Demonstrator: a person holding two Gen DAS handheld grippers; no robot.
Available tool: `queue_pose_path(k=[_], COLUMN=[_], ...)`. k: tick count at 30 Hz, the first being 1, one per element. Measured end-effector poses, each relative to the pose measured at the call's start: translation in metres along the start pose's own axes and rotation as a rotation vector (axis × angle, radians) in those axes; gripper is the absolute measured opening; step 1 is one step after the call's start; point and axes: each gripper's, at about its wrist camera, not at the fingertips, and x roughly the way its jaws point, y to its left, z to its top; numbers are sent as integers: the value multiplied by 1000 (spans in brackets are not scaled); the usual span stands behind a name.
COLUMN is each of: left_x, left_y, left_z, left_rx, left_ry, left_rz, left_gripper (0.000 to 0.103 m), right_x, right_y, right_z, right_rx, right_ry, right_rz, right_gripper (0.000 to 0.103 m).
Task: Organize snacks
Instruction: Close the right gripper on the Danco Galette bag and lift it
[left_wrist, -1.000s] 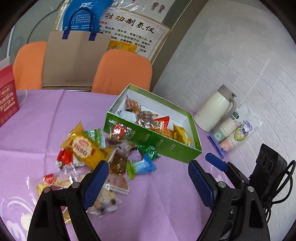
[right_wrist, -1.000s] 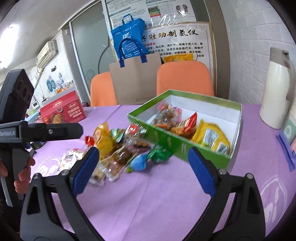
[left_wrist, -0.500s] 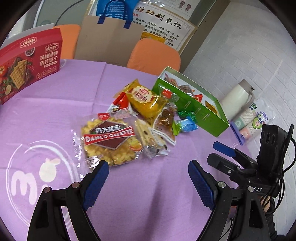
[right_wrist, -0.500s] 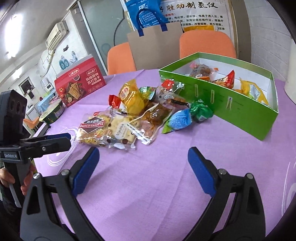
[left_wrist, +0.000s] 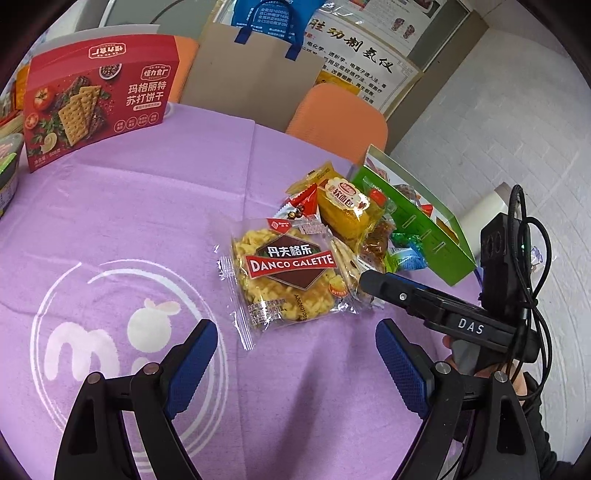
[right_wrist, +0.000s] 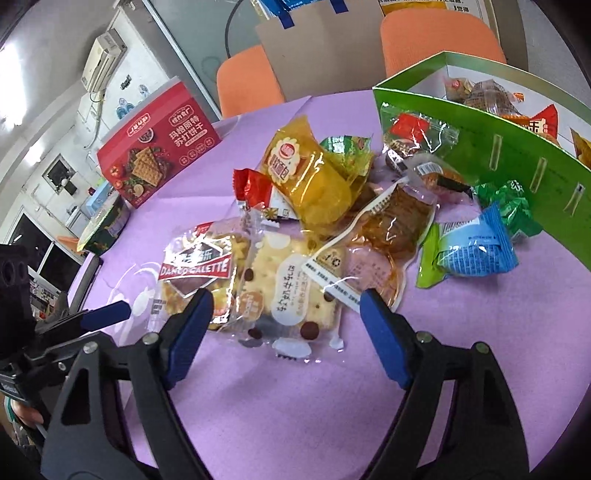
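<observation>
The right tool (right_wrist: 284, 325), spread but closing around the light, crinkly, breakable biscuit packet (right_wrist: 288, 295), should pinch its near edge gently.

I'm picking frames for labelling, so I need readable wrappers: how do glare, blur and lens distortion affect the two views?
Left wrist view: the Danco Galette packet reads sharply with mild sheen; fisheye bends the purple tablecloth and darkens the corners. Right wrist view: glare washes the same packet's label and streaks the yellow bread pack; the green box wall curves strongly.
</observation>
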Motion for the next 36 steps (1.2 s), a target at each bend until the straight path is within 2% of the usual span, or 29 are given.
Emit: queue_pose_path(k=[1,2,8,12,15,18,23,25,30,33,35,36], left_x=[1,3,17,26,32,39,46,48,51,52,55,56], left_y=[1,2,16,25,29,33,37,38,37,34,27,22], left_z=[1,2,9,15,21,28,34,35,38,37,37,36], left_rx=[5,9,-20,-46,-62,-80,-83,-85,-63,-41,-14,8], left_ry=[2,4,24,38,50,60,70,71,70,67,63,67], left_rz=[0,-1,-39,-52,-68,-87,-91,-101,-80,-62,-33,-13], left_gripper=[90,90,89,85,79,77,75,73,62,61,61,53], right_x=[-1,-3,-26,-46,-34,-13,9,13,22,22,24,24], right_y=[1,1,-15,7,31,41,36,34,30,27,26,25], right_z=[-1,-2,-15,-21,-18,-14,-6,-3,-1,-2,-1,-1], right_rx=[-19,-37,-56,-131,-175,-192,-147,-121,-91,-73,-65,-59], right_ry=[-1,-1,1,-45,-12,8,34,37,61,57,53,53], right_rz=[-14,-15,-121,-28,49,40,47,83,115,127,124,128], right_gripper=[53,51,48,48,48,48,48,48,48,44,37,34])
